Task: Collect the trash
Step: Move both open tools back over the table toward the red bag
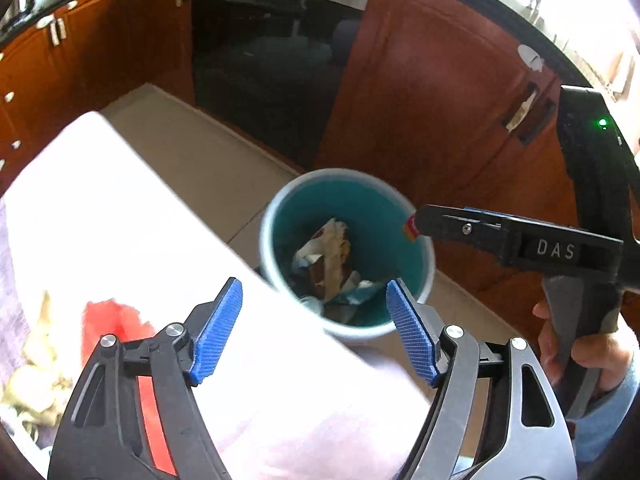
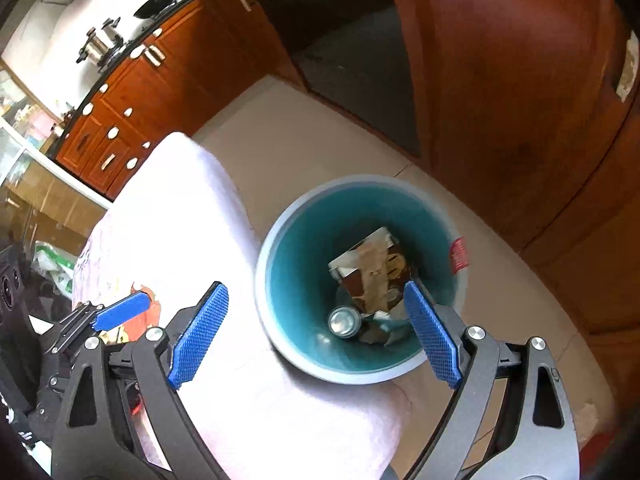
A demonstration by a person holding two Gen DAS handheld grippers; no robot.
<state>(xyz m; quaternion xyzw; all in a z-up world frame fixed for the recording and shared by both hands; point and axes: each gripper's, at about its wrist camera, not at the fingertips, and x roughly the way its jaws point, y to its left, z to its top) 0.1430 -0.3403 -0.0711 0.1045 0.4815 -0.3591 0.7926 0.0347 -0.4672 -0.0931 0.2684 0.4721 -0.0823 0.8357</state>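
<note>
While the round teal plastic waste bin point(image 2: 280, 280) is standing on the beige tiled floor point(image 2: 300, 148) just beside the corner of the white cloth-covered table point(image 1: 120, 208), it is holding a brown-and-cream printed wrapper point(image 2: 374, 272), a silver metal can point(image 2: 344, 322) lying on its side, and crumpled paper scraps point(image 1: 332, 248).

Item, remaining trash: a crumpled red piece point(image 1: 110, 320) and yellowish crumpled scraps point(image 1: 32, 384) are lying on the table top at its near left, well apart from the bin.

Item, left gripper point(image 1: 314, 330): its blue pads are standing wide apart with nothing between them, and it is hovering over the table edge. The red piece is lying down and to its left, near its left finger; its long axis cannot be told through the blur.

Item, right gripper point(image 2: 316, 334): it is splayed wide and holding nothing, poised directly above the bin mouth. A small red label point(image 2: 458, 256) is showing at the bin's far rim; whether it is stuck on or loose cannot be told.

Judgement: the left gripper is the nearer to the leftover trash, so the coming pick probably belongs to it, swinging left and down, away from the bin.

Surround: reddish-brown wooden cabinets point(image 2: 500, 80), a black glass oven door point(image 1: 260, 72).
</note>
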